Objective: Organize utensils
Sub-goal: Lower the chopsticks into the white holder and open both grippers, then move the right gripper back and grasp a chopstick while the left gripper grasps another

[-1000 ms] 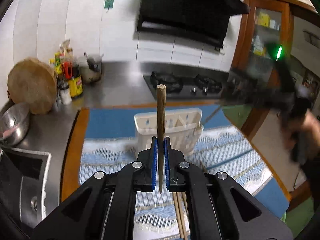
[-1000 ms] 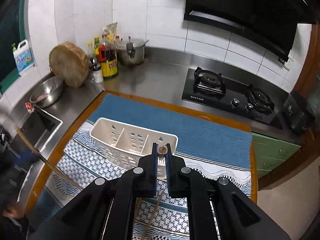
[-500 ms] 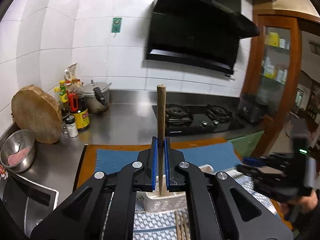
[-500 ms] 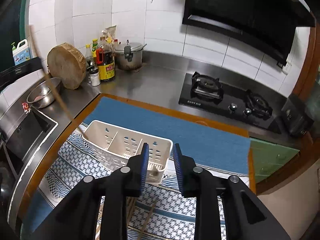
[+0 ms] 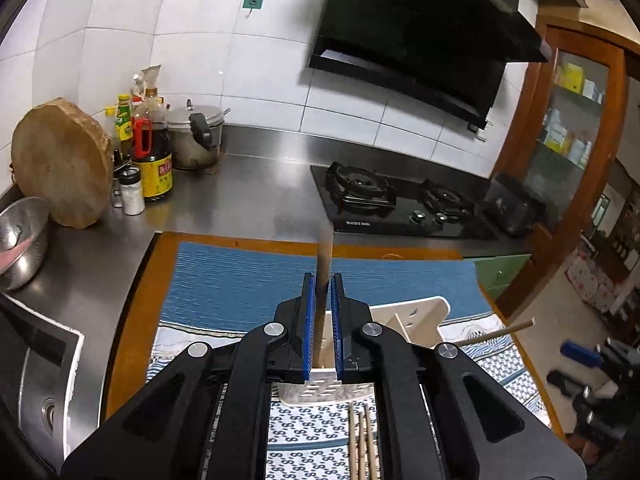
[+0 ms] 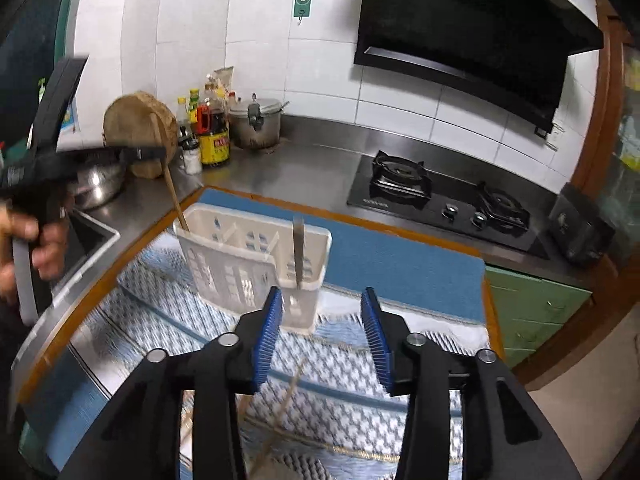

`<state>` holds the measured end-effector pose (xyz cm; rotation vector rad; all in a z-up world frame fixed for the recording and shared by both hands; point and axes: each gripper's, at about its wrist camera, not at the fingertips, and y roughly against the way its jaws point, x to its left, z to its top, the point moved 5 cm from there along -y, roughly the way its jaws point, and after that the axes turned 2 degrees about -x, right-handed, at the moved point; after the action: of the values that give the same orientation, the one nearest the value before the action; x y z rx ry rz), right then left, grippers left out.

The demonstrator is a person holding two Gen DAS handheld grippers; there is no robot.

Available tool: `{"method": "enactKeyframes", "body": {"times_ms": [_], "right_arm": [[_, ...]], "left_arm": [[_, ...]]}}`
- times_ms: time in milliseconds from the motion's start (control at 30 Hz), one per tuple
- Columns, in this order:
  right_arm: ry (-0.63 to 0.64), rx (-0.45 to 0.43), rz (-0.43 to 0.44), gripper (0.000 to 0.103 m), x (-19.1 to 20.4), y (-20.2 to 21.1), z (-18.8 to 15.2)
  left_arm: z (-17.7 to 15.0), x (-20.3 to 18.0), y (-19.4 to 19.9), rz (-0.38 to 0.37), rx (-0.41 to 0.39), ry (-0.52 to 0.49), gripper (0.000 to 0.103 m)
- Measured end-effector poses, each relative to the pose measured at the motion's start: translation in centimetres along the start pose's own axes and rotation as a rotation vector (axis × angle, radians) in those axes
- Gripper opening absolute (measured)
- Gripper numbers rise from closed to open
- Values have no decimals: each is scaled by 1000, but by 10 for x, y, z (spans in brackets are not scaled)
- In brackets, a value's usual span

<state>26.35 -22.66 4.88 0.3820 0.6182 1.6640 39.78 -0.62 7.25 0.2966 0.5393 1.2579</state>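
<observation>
A stainless-steel counter [image 5: 256, 204] runs under glossy white wall tiles, with a black glass hob [image 6: 440, 196] carrying two burners and a slanted black hood [image 5: 416, 36] above. A woven mat [image 5: 248, 276], ribbed blue at the back and white with a small blue print in front, covers a wooden board. On it stands a white plastic utensil holder [image 6: 248, 260], rectangular, with slotted walls and inner dividers. At the back left are a round wooden chopping block [image 5: 60, 168] leaning on the wall, a cluster of sauce bottles [image 5: 150, 148], a lidded metal pot [image 5: 196, 136] and a steel bowl [image 5: 20, 240].

The left gripper [image 5: 322, 328] has its ribbed blue pads narrowly closed on one slim wooden chopstick [image 5: 323, 264], its lower end inside the holder's left compartment. The right gripper [image 6: 322, 340] is opening, nothing between its pads; a second chopstick [image 6: 298, 252], blurred, stands upright in the holder's right end. Three more chopsticks [image 5: 362, 440] lie on the mat in front.
</observation>
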Motion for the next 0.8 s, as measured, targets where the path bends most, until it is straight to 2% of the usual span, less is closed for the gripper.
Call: {"method": "enactKeyframes", "body": {"times_ms": [67, 100, 167, 200, 233, 300, 433, 533, 667, 733, 800], "right_arm": [[-5, 19, -4, 42, 1, 0, -21], [-12, 32, -8, 42, 2, 0, -33], [-37, 56, -12, 42, 4, -1, -57], [-49, 67, -4, 42, 7, -2, -68], [-58, 77, -1, 42, 10, -2, -77], [-66, 95, -8, 42, 17, -3, -99], [-77, 115, -17, 42, 36, -4, -133], [-100, 123, -5, 40, 50, -6, -151], [-145, 138, 13, 34, 61, -10, -167], [-157, 143, 8, 34, 65, -12, -174], [-174, 149, 6, 31, 67, -16, -180]], "left_arm": [[-2, 0, 6, 1, -6, -1, 9], [-3, 0, 9, 5, -10, -1, 14], [-7, -1, 19, 13, -30, -9, 28], [-8, -2, 25, 21, -40, -13, 41], [-10, -3, 31, 28, -54, -17, 47], [-15, -7, 47, 19, -78, -31, 53], [-30, -14, 75, 37, -110, -60, 71], [-43, -19, 91, 45, -123, -87, 79], [-70, -23, 110, 25, -113, -107, 79], [-85, -22, 119, 12, -110, -99, 89], [-100, -18, 125, 8, -108, -96, 89]]}}
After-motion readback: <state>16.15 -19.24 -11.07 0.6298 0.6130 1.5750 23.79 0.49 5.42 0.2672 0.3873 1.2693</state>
